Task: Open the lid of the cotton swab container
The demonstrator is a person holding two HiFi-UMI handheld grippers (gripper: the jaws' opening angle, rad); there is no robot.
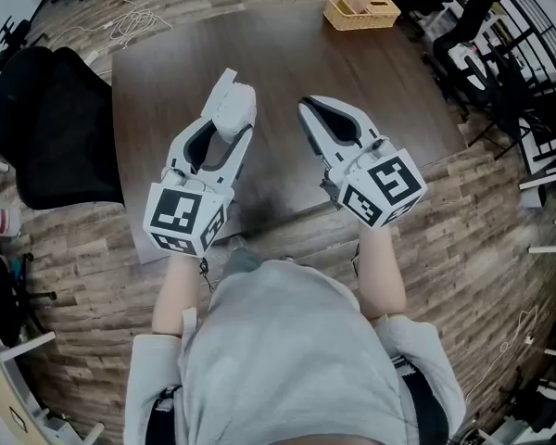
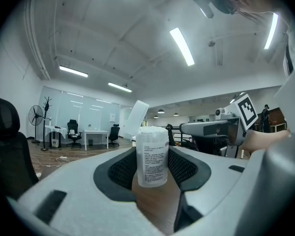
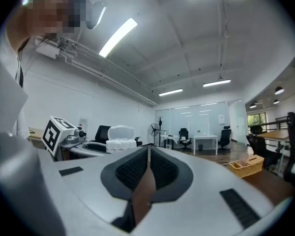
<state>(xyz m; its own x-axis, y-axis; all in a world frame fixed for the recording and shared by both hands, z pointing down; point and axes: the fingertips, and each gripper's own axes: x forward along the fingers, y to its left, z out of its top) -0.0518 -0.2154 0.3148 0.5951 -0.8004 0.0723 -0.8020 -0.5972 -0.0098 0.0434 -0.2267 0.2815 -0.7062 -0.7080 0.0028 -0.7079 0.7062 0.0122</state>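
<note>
The cotton swab container is a white cylinder with a printed label, upright between the jaws of my left gripper, which is shut on it. Its flip lid stands open and tilts up and to the left, showing the white swab tips. In the head view the container is held over the dark table by the left gripper. My right gripper hovers just to its right, shut and empty, its pads meeting. From that side the container shows with its lid raised.
A brown table lies below both grippers, with a wicker basket at its far right corner. A black chair stands at the left. More chairs and stands crowd the right. Cables lie on the wooden floor.
</note>
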